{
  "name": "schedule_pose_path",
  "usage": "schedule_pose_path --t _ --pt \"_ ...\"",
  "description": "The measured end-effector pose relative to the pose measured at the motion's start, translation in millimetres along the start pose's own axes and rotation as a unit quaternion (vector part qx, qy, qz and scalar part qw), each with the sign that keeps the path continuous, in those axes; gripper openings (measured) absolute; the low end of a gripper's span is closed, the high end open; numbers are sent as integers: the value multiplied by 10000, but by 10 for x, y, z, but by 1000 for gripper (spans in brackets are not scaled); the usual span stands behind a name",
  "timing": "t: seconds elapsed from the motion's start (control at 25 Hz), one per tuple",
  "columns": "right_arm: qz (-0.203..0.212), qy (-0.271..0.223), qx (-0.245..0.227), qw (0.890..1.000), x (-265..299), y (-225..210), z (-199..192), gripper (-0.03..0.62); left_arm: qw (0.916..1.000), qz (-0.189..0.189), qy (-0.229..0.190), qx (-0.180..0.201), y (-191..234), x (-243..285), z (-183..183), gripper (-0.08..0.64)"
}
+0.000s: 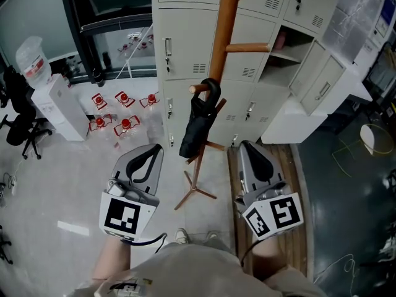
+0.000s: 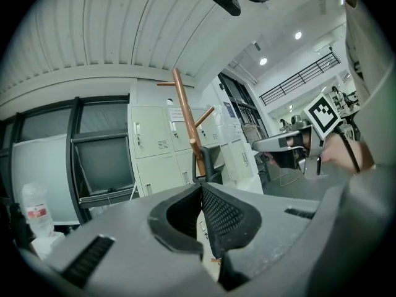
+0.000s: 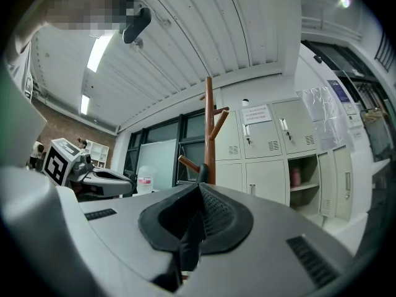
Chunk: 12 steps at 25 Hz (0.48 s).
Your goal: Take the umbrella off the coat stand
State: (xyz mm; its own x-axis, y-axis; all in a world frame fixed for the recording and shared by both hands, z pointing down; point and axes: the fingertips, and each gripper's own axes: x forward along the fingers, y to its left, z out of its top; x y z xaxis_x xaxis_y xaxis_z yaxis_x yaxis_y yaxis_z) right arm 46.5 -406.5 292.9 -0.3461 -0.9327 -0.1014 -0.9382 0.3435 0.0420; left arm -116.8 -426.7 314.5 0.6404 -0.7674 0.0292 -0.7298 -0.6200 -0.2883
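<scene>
A black folded umbrella [image 1: 198, 124] hangs by its handle from a low peg of the brown wooden coat stand [image 1: 225, 30]. My left gripper [image 1: 157, 148] is level, short of the umbrella and to its left, with jaws shut on nothing. On the other side, my right gripper [image 1: 246, 145] is also shut and empty, a little back from the stand. In the left gripper view the stand [image 2: 184, 113] and umbrella [image 2: 211, 166] rise just beyond the left gripper [image 2: 201, 187]. In the right gripper view the umbrella handle [image 3: 202, 172] peeks over the right gripper [image 3: 199, 186] in front of the stand [image 3: 209, 129].
Pale metal lockers [image 1: 185, 42] stand right behind the stand, one with an open door [image 1: 322, 79]. Several red-capped water bottles [image 1: 124, 113] lie on the floor at left beside a white water dispenser [image 1: 59, 104] and a black office chair [image 1: 18, 119]. The stand's feet [image 1: 195, 193] spread on the floor.
</scene>
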Motion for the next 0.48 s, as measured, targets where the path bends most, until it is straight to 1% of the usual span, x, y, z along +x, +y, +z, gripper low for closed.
schedule_pose_path --t 0.08,0.2,0.36,0.48 --pt "63 49 21 10000 10 -60 -27 6 10000 -78 41 -20 -69 62 8 9" --pt "226 107 17 9997 27 -124 -50 6 9996 -237 -27 -142 -193 139 76 9" --pt "410 146 15 9991 55 -190 -69 6 9999 -29 -47 -100 -220 197 131 9" --pt "543 165 0 9984 88 -221 -74 6 9996 245 -31 -145 -175 233 132 8"
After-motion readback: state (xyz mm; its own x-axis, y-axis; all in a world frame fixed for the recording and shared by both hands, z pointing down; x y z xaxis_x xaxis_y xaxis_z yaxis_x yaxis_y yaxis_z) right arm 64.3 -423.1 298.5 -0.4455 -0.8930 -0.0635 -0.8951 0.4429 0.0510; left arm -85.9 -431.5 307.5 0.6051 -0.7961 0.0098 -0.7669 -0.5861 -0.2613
